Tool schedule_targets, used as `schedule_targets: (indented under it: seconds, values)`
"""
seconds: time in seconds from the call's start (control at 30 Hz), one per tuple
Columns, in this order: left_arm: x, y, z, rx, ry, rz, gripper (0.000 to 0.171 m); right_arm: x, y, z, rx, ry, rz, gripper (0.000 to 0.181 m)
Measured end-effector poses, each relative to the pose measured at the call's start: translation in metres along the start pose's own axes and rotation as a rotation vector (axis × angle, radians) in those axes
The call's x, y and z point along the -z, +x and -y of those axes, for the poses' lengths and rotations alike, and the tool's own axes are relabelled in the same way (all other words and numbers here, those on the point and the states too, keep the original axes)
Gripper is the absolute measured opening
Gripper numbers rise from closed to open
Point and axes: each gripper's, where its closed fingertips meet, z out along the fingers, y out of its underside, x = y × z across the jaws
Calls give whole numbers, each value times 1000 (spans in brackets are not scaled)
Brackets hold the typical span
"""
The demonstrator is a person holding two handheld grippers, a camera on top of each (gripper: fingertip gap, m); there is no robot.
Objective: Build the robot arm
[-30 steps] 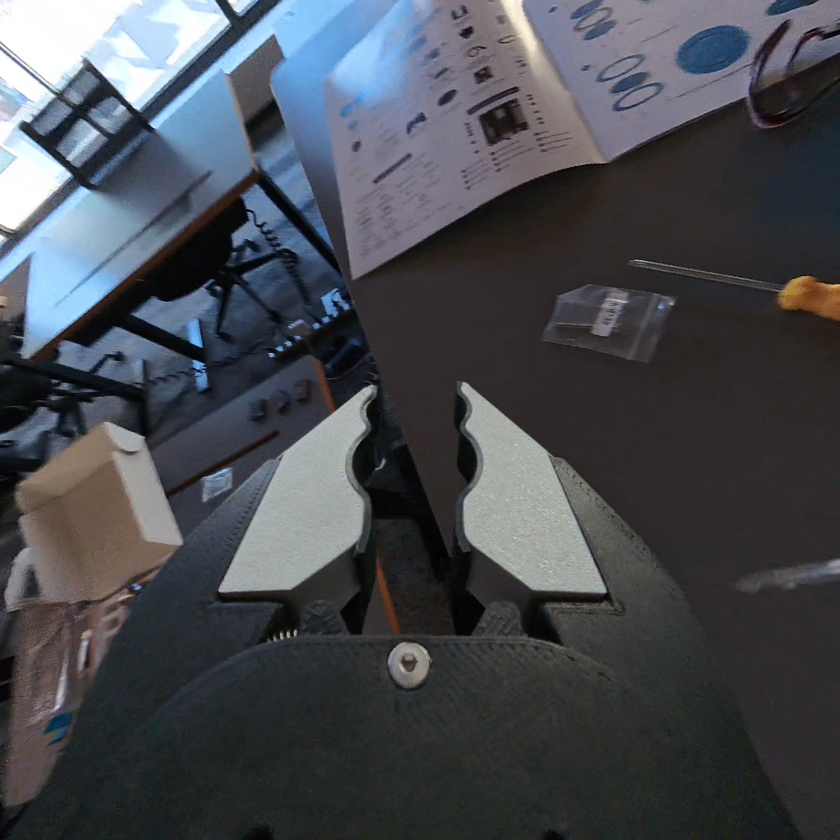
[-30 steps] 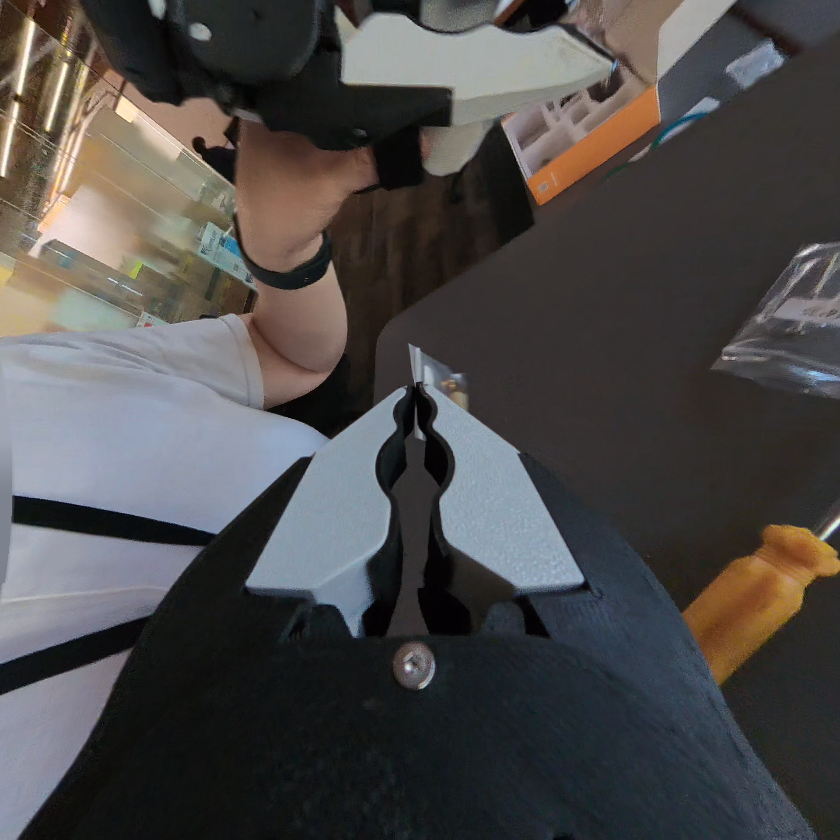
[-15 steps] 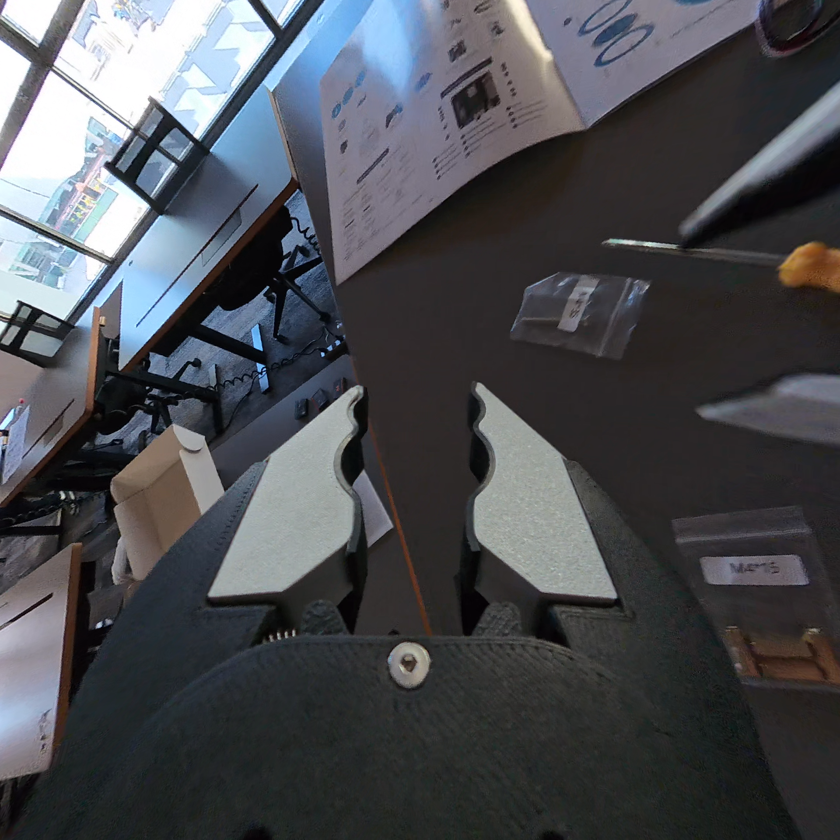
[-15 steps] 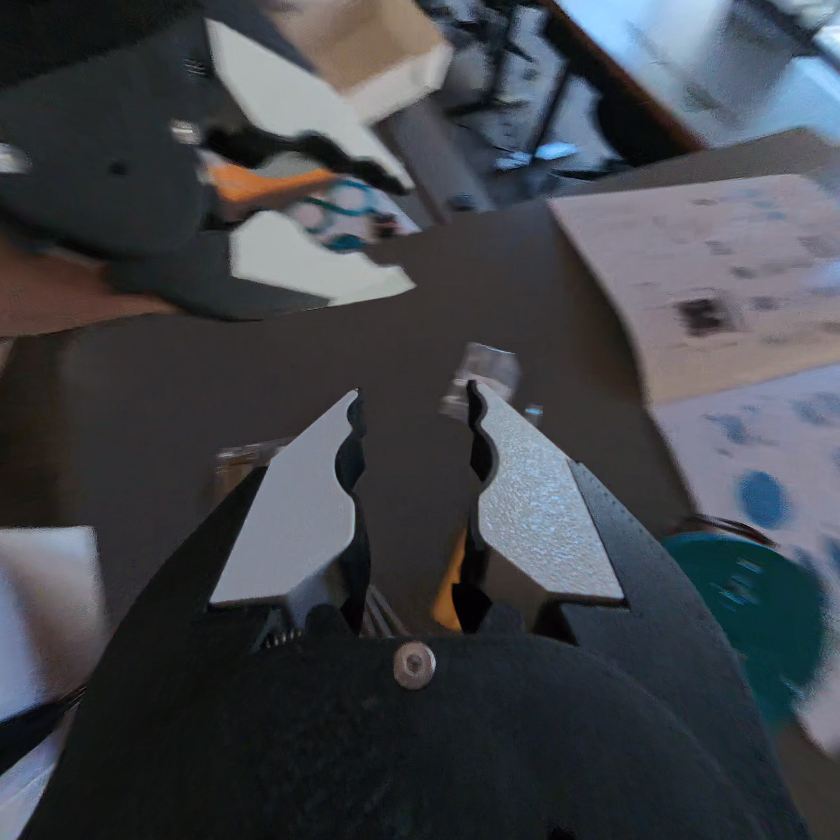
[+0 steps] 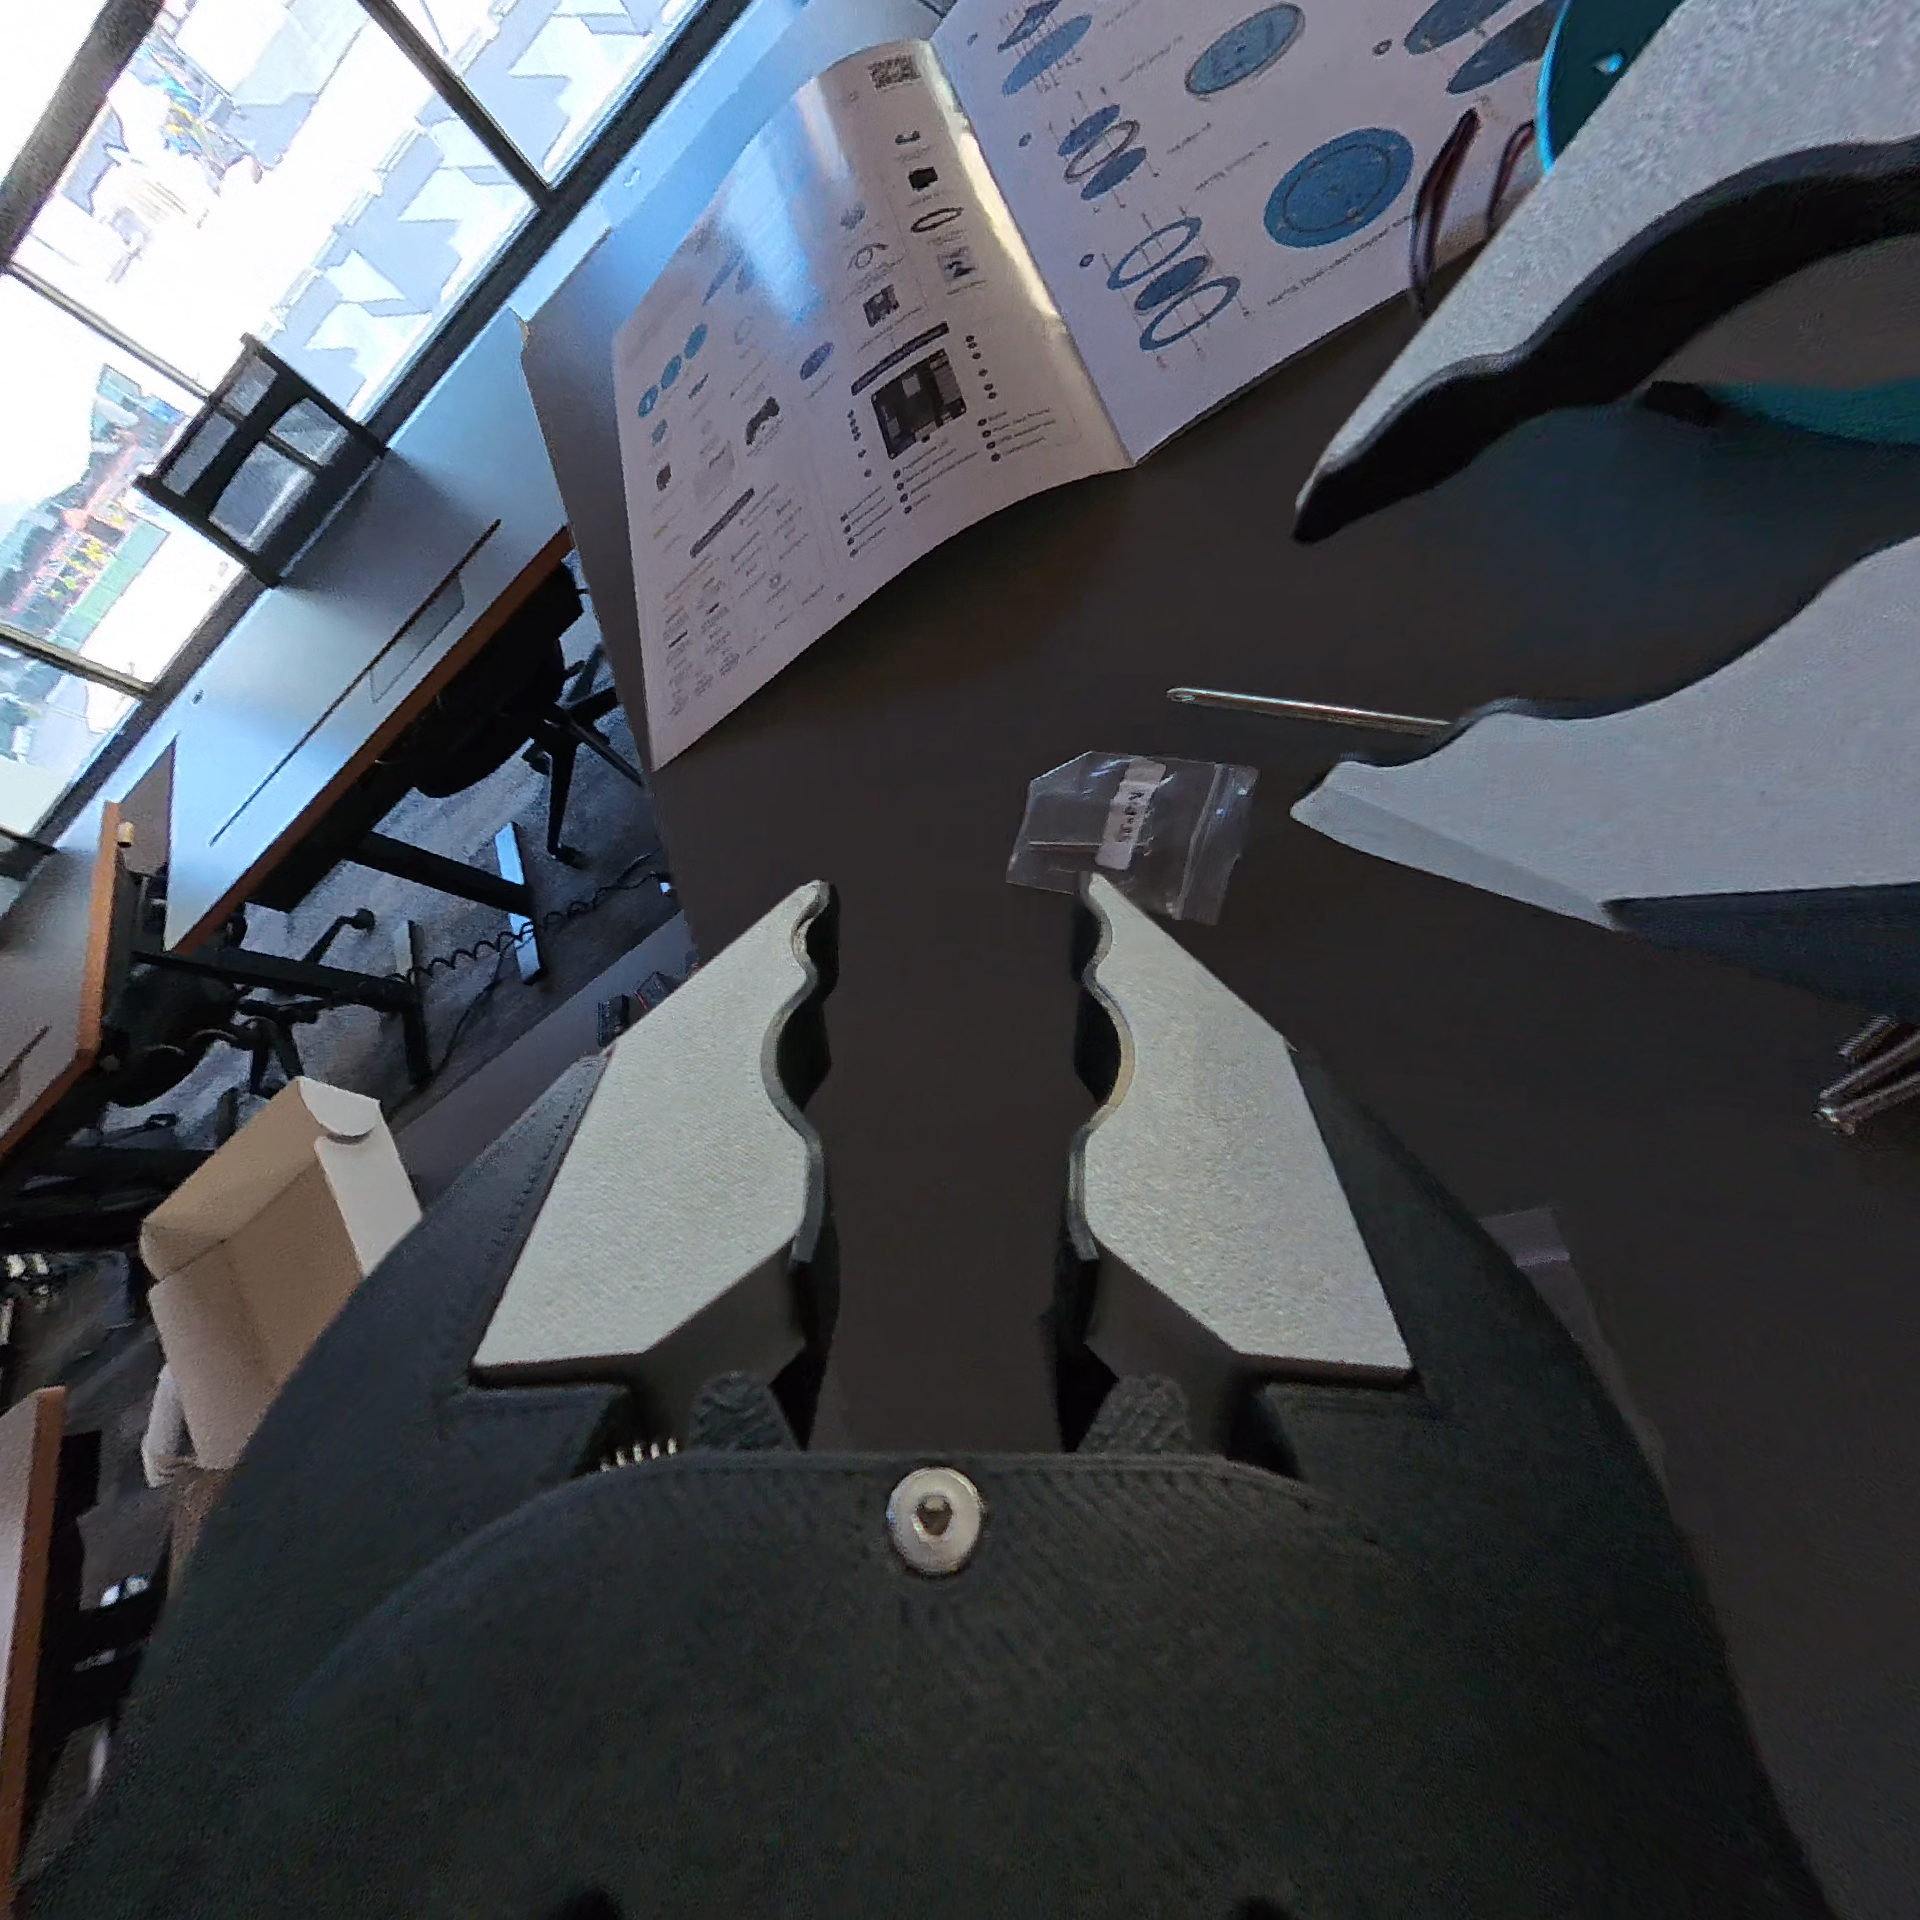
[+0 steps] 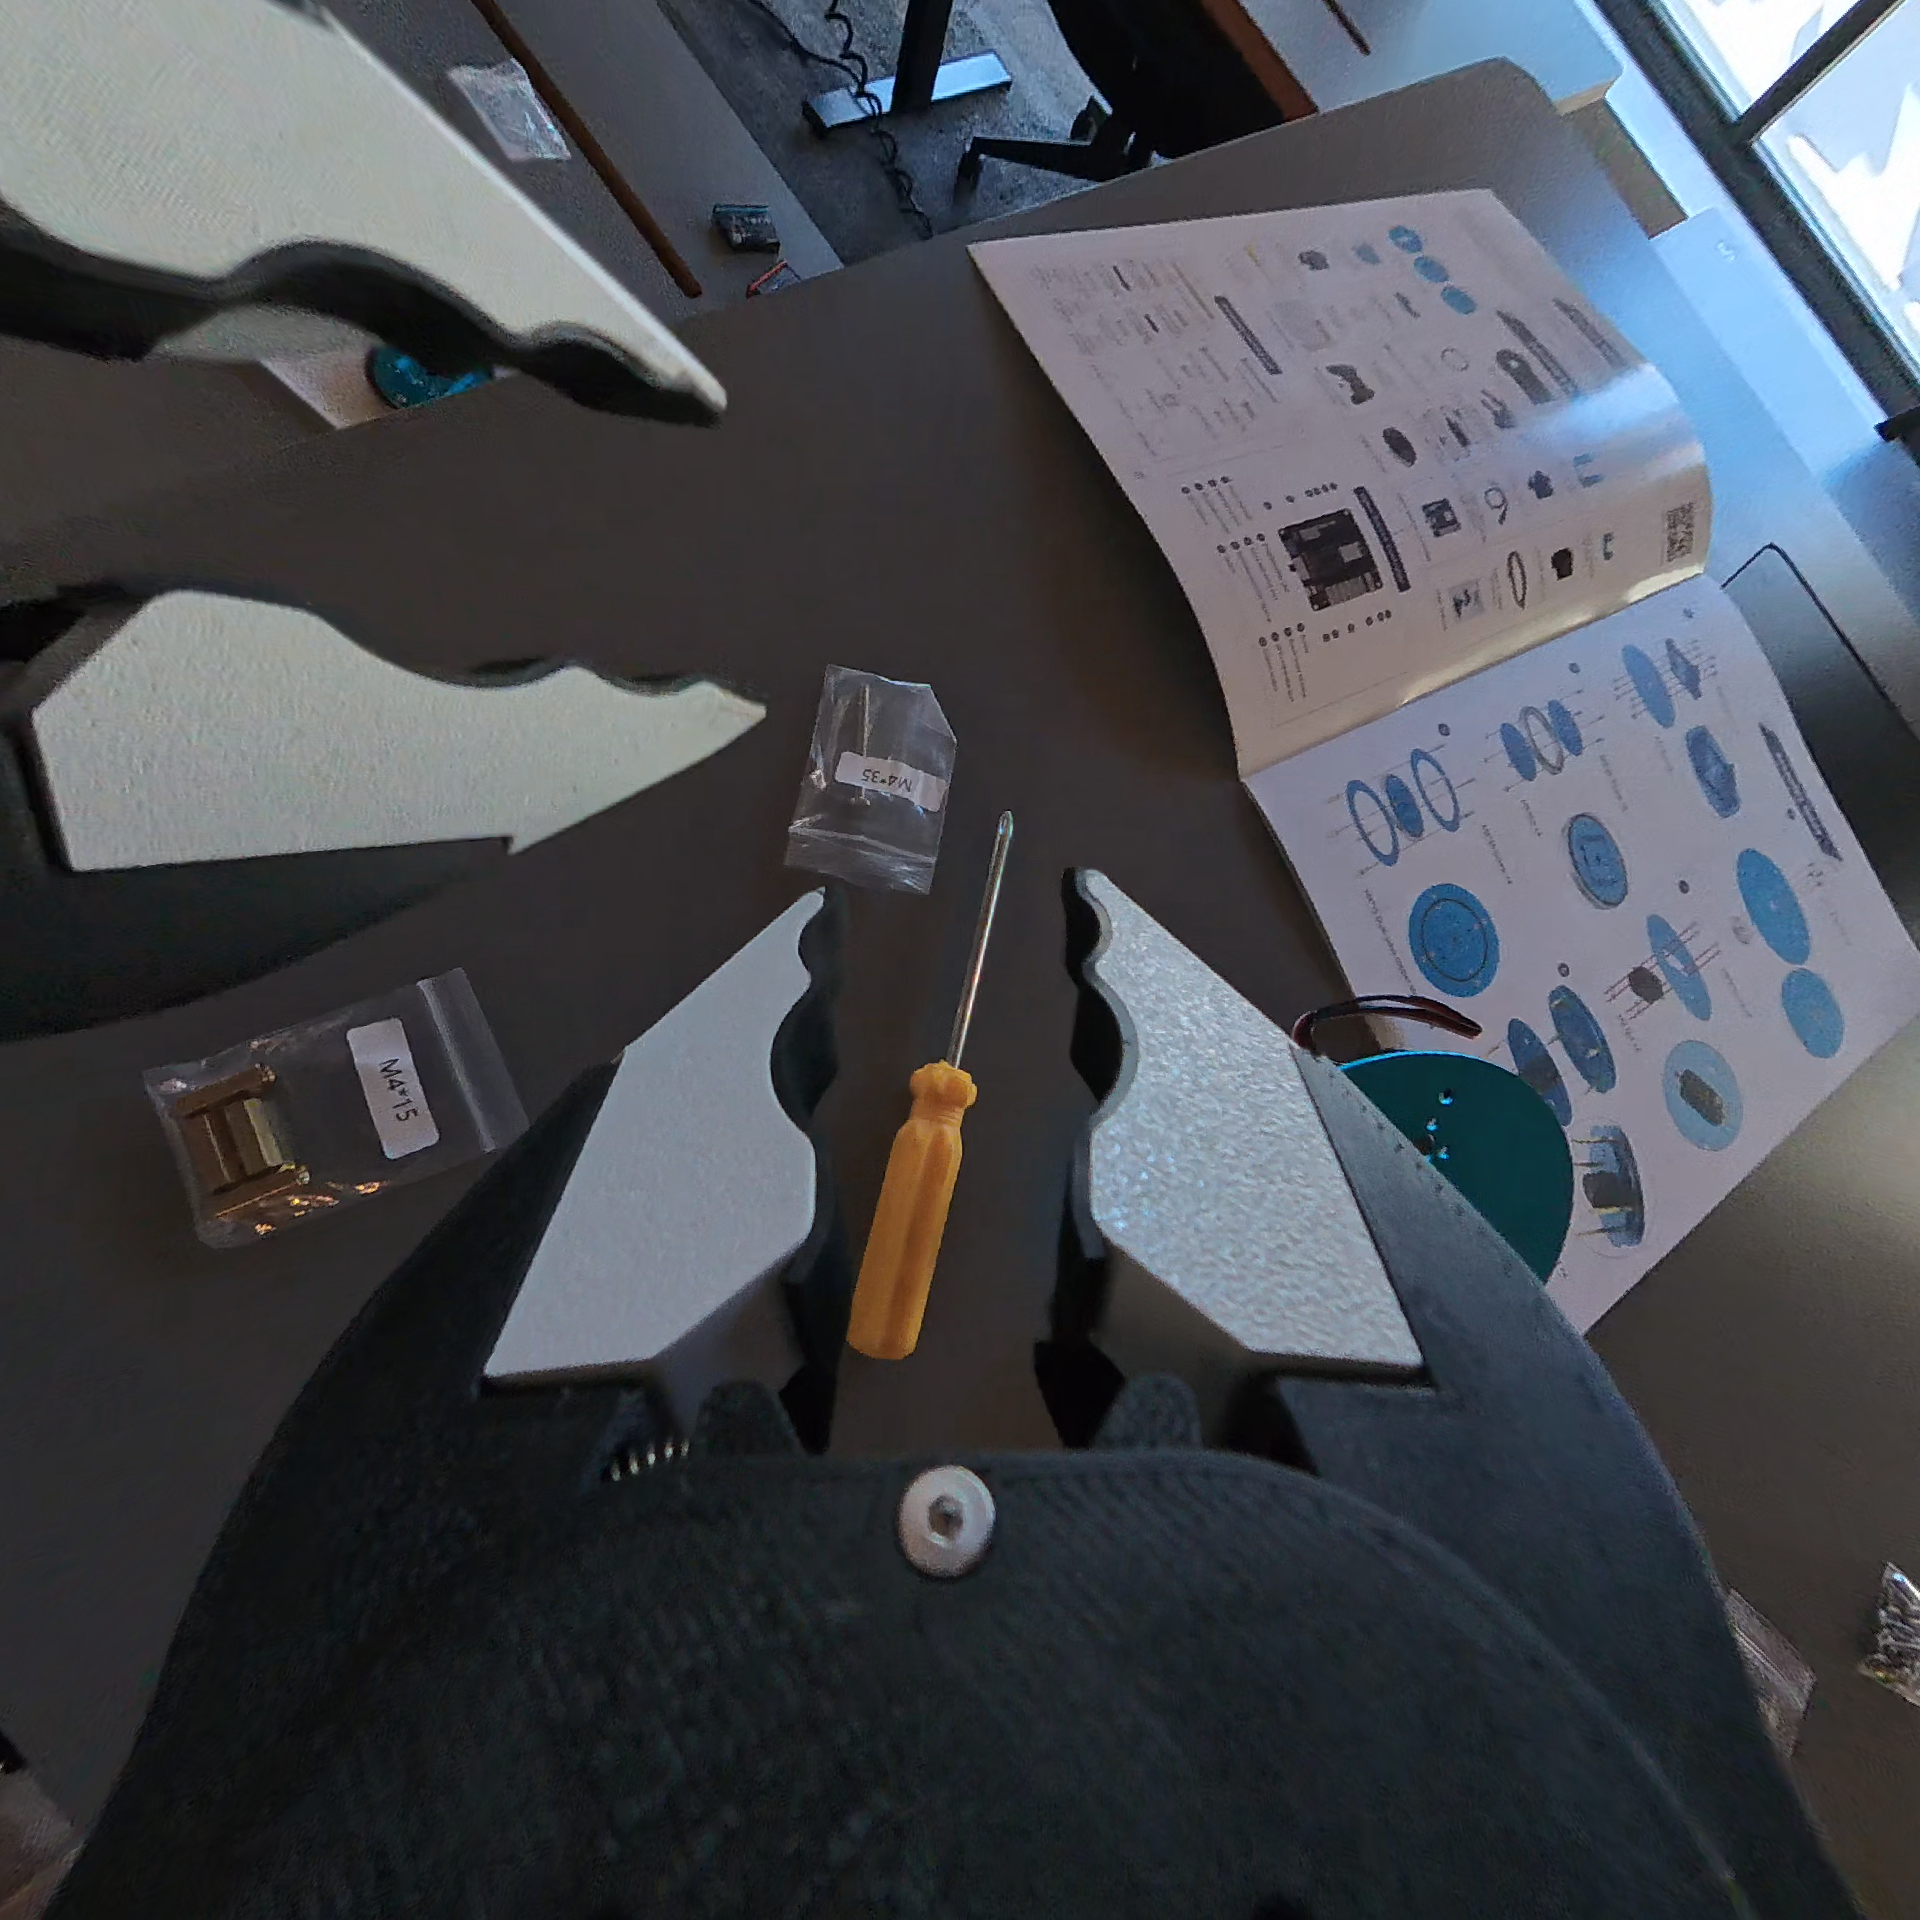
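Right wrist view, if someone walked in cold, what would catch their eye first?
Probably the yellow-handled screwdriver, lying on the dark table between the fingers of the open right gripper, untouched. Next, the open instruction booklet with blue diagrams to the right. The left gripper, also open, reaches in from the left above two small clear bags of hardware.

Bright windows (image 5: 187,239), grey desks (image 5: 343,623) w/ black legs, office chair (image 5: 499,717), grey carpet (image 5: 343,914).
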Motion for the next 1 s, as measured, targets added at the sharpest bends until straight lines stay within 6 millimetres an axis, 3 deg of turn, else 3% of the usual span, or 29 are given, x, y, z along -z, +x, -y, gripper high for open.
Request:
schedule_targets:
  seconds: [0.27, 0.47, 0.7, 0.77, 0.93, 1.0]
  values:
    - [-6, -4, 0, 56, -25, -32, 48, -4, 1, -17, 29, -41, -42, 42]
    - [-4, 12, 4, -29, -6, -17, 46, 3, 5, -2, -30, 5, -21, 42]
    - [-6, 10, -1, 63, -16, -69, 49, 0, -1, -16, 0, -21, -21, 42]
    - [-5, 8, -1, 80, -11, -71, 46, -2, -8, -14, 0, -16, 7, 41]
    - [-5, 24, -3, 14, -6, -77, 50, -1, -4, -10, -38, -23, 9, 42]
    - [-5, 19, -4, 47, -4, -83, 52, -1, -7, -14, -41, -25, 18, 42]
